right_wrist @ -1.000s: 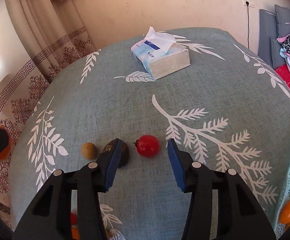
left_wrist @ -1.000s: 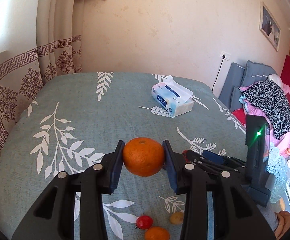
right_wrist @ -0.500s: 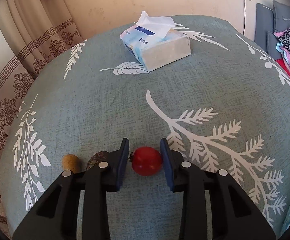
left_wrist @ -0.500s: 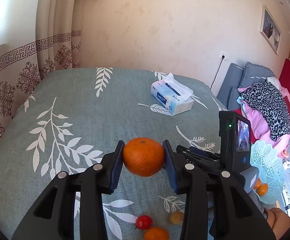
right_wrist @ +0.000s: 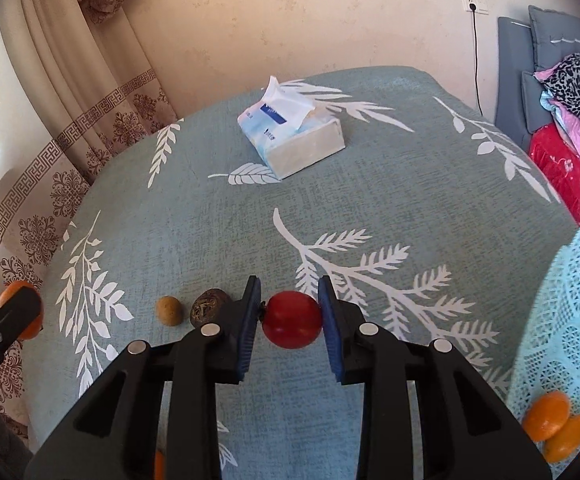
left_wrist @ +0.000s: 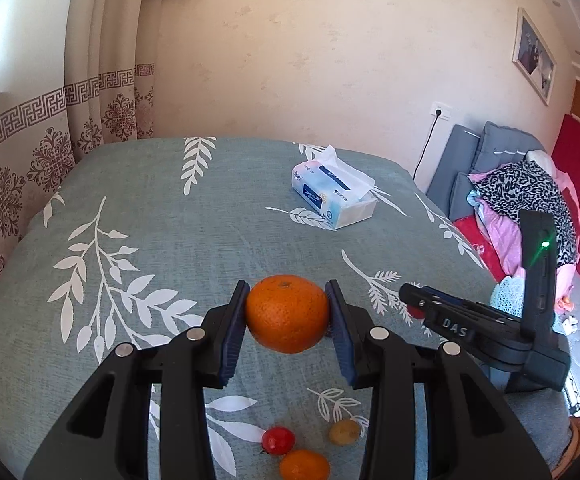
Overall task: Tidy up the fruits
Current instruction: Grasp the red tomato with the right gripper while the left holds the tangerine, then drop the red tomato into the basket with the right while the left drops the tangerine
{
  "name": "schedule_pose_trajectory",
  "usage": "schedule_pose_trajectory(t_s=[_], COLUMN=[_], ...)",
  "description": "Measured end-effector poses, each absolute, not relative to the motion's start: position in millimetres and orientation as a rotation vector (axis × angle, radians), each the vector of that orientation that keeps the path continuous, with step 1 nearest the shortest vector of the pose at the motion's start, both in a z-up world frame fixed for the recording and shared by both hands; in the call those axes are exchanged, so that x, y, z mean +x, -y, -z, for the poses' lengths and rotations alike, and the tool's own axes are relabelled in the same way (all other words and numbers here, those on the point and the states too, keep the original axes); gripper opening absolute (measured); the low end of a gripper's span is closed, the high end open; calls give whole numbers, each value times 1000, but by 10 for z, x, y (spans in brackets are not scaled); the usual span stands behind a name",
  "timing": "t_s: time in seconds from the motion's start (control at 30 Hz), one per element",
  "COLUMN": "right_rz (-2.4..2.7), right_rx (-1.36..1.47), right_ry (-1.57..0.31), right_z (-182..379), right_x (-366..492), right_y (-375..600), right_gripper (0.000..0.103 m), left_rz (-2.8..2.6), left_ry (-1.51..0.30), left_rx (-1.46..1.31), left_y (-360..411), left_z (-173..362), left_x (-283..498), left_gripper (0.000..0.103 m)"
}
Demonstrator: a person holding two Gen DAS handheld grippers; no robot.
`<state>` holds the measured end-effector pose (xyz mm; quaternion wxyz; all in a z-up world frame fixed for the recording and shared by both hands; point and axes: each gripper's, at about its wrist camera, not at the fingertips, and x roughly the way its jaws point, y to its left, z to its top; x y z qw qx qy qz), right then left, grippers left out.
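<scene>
Fingers (left_wrist: 235, 320) clamp one orange (left_wrist: 287, 313) (one tomato (right_wrist: 292, 319) opposite).

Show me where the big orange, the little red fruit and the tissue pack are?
Orange (left_wrist: 287, 314): left wrist view, middle of its peel.
Red fruit (right_wrist: 292, 325): right wrist view, centre of its front.
Tissue pack (right_wrist: 306, 150): right wrist view, its pale side face.

Our left gripper (left_wrist: 287, 312): both pads pressed on an orange (left_wrist: 287, 313), carried above the table, pointing forward and down. Our right gripper (right_wrist: 290, 312): jaws clamped on a red fruit (right_wrist: 292, 319), angled downward, seen side-on from our left wrist.
</scene>
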<state>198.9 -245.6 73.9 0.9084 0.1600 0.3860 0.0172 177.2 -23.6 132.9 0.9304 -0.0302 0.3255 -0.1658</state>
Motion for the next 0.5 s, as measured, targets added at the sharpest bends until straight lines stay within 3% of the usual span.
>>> schedule_pose_trajectory(t_s=[0.5], right_rz=[136], right_rx=[390], right_ry=[-734], right_z=[-864], right_x=[980], right_y=[3393], right_gripper=[30], left_rz=[406], left_ry=[-638], left_rx=[-2], left_y=[517], left_z=[-1371], left_x=[1534], left_gripper=[39])
